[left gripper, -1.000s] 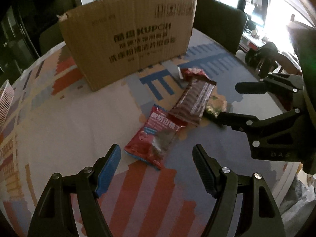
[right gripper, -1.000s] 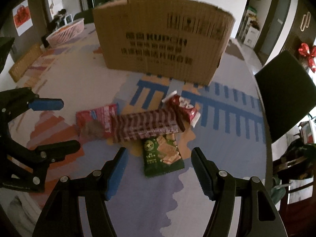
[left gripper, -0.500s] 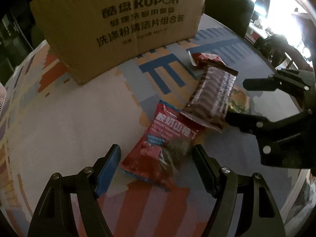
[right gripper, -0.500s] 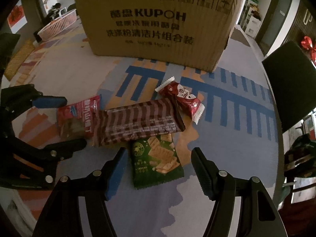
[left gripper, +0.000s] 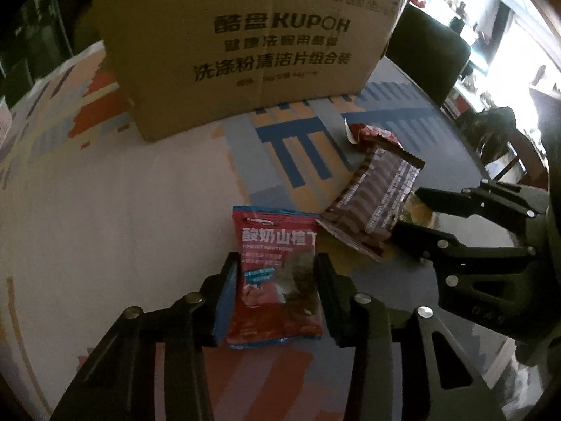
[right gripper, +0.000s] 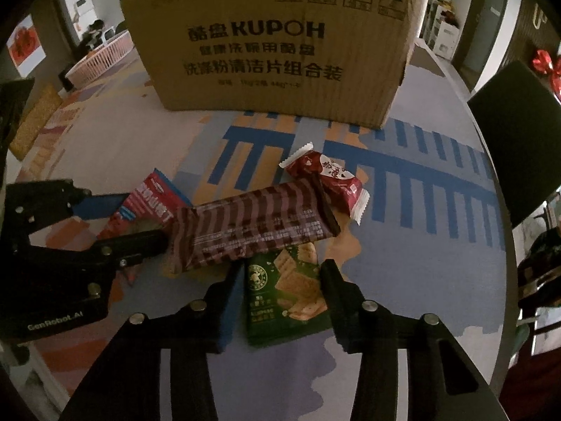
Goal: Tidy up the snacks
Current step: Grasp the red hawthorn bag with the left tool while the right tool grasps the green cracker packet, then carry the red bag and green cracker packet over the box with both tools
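2 claws, left claw (left gripper: 275, 282) pinching red pouch (left gripper: 277, 273), right claw (right gripper: 282, 289) pinching green packet (right gripper: 285, 294).

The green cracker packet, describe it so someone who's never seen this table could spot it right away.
Start at the big cardboard box at the back of the patterned table. In front of it lies a cluster of snacks; the green cracker packet is the nearest one, between the fingers of the right tool, partly under the long brown striped bar. It is the only green wrapper; the others are red or brown.
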`<action>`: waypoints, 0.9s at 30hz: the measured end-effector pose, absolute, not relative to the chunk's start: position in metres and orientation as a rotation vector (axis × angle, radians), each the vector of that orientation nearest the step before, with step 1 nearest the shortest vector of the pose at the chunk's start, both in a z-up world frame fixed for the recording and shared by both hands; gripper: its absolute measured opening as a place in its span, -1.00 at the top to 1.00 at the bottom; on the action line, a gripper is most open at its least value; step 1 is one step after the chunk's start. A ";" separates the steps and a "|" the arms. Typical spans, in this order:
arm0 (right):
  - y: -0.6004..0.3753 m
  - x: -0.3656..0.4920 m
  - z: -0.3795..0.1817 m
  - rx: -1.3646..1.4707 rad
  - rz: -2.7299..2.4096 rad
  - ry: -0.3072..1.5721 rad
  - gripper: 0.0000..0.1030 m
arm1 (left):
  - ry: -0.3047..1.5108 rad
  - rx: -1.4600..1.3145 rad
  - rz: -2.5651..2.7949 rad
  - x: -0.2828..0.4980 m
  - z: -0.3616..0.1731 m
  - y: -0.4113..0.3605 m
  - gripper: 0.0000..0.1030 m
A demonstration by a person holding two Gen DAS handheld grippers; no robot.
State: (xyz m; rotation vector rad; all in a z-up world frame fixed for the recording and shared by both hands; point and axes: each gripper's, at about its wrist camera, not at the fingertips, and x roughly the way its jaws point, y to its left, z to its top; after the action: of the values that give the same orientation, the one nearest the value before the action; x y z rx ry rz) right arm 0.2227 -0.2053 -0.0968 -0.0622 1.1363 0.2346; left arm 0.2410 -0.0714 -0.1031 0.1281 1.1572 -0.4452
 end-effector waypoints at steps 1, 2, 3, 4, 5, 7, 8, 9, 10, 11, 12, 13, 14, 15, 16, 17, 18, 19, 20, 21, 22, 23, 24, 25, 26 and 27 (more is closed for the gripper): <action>-0.206 0.221 -0.095 -0.058 0.234 1.135 0.18 | 1.158 0.123 -0.444 0.239 -0.102 -0.070 0.20; -0.207 0.219 -0.092 -0.060 0.232 1.127 0.19 | 1.157 0.118 -0.445 0.237 -0.101 -0.070 0.20; -0.208 0.217 -0.090 -0.064 0.229 1.122 0.19 | 1.154 0.116 -0.445 0.234 -0.100 -0.072 0.20; -0.208 0.214 -0.088 -0.073 0.225 1.117 0.20 | 1.153 0.113 -0.442 0.231 -0.098 -0.072 0.20; -0.207 0.211 -0.085 -0.081 0.220 1.114 0.21 | 1.149 0.110 -0.441 0.228 -0.096 -0.070 0.20; -0.208 0.205 -0.079 -0.085 0.222 1.100 0.23 | 1.137 0.098 -0.441 0.221 -0.091 -0.072 0.20; -0.209 0.201 -0.075 -0.088 0.219 1.091 0.26 | 1.131 0.090 -0.438 0.219 -0.089 -0.073 0.20; -0.210 0.199 -0.072 -0.090 0.215 1.085 0.27 | 1.126 0.082 -0.435 0.217 -0.087 -0.075 0.20; -0.212 0.197 -0.070 -0.088 0.214 1.081 0.28 | 1.120 0.074 -0.433 0.214 -0.085 -0.074 0.20; -0.213 0.194 -0.066 -0.082 0.213 1.075 0.31 | 1.112 0.062 -0.433 0.211 -0.081 -0.074 0.20; -0.214 0.192 -0.064 -0.078 0.214 1.069 0.35 | 1.106 0.054 -0.435 0.209 -0.078 -0.073 0.20; -0.214 0.189 -0.061 -0.073 0.214 1.063 0.42 | 1.098 0.048 -0.437 0.207 -0.075 -0.073 0.20; -0.216 0.186 -0.058 -0.065 0.213 1.058 0.57 | 1.090 0.044 -0.439 0.206 -0.071 -0.073 0.20; -0.217 0.184 -0.056 -0.057 0.218 1.055 0.71 | 1.079 0.042 -0.440 0.204 -0.067 -0.073 0.20; -0.217 0.183 -0.055 -0.048 0.229 1.057 0.75 | 1.071 0.041 -0.441 0.204 -0.064 -0.074 0.20; -0.216 0.182 -0.055 -0.047 0.233 1.059 0.75 | 1.065 0.041 -0.442 0.204 -0.062 -0.076 0.20; -0.215 0.181 -0.056 -0.054 0.237 1.060 0.75 | 1.059 0.044 -0.441 0.203 -0.060 -0.076 0.20; -0.214 0.180 -0.057 -0.062 0.248 1.054 0.74 | 1.055 0.047 -0.438 0.203 -0.059 -0.077 0.20; -0.214 0.178 -0.058 -0.069 0.251 1.055 0.61 | 1.054 0.048 -0.436 0.203 -0.059 -0.076 0.20; -0.214 0.178 -0.060 -0.069 0.243 1.064 0.45 | 1.058 0.043 -0.436 0.202 -0.060 -0.075 0.20; -0.214 0.177 -0.062 -0.065 0.240 1.073 0.07 | 1.063 0.037 -0.436 0.201 -0.060 -0.075 0.20; -0.214 0.176 -0.063 -0.065 0.243 1.070 -0.03 | 1.068 0.034 -0.435 0.201 -0.062 -0.074 0.20; -0.214 0.176 -0.065 -0.078 0.242 1.065 -0.03 | 1.071 0.033 -0.434 0.199 -0.063 -0.074 0.20; -0.212 0.176 -0.067 -0.095 0.245 1.067 -0.03 | 1.078 0.030 -0.432 0.198 -0.066 -0.074 0.20; -0.211 0.178 -0.069 -0.103 0.249 1.071 -0.03 | 1.083 0.027 -0.432 0.197 -0.067 -0.074 0.20; -0.211 0.180 -0.072 -0.106 0.247 1.081 -0.03 | 1.093 0.023 -0.433 0.197 -0.069 -0.074 0.20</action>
State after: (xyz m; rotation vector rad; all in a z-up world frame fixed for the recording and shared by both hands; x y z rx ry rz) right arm 0.1800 -0.2108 -0.0722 -0.1059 1.0809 0.2474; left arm 0.1971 -0.0739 -0.0693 0.0231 1.0925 -0.4330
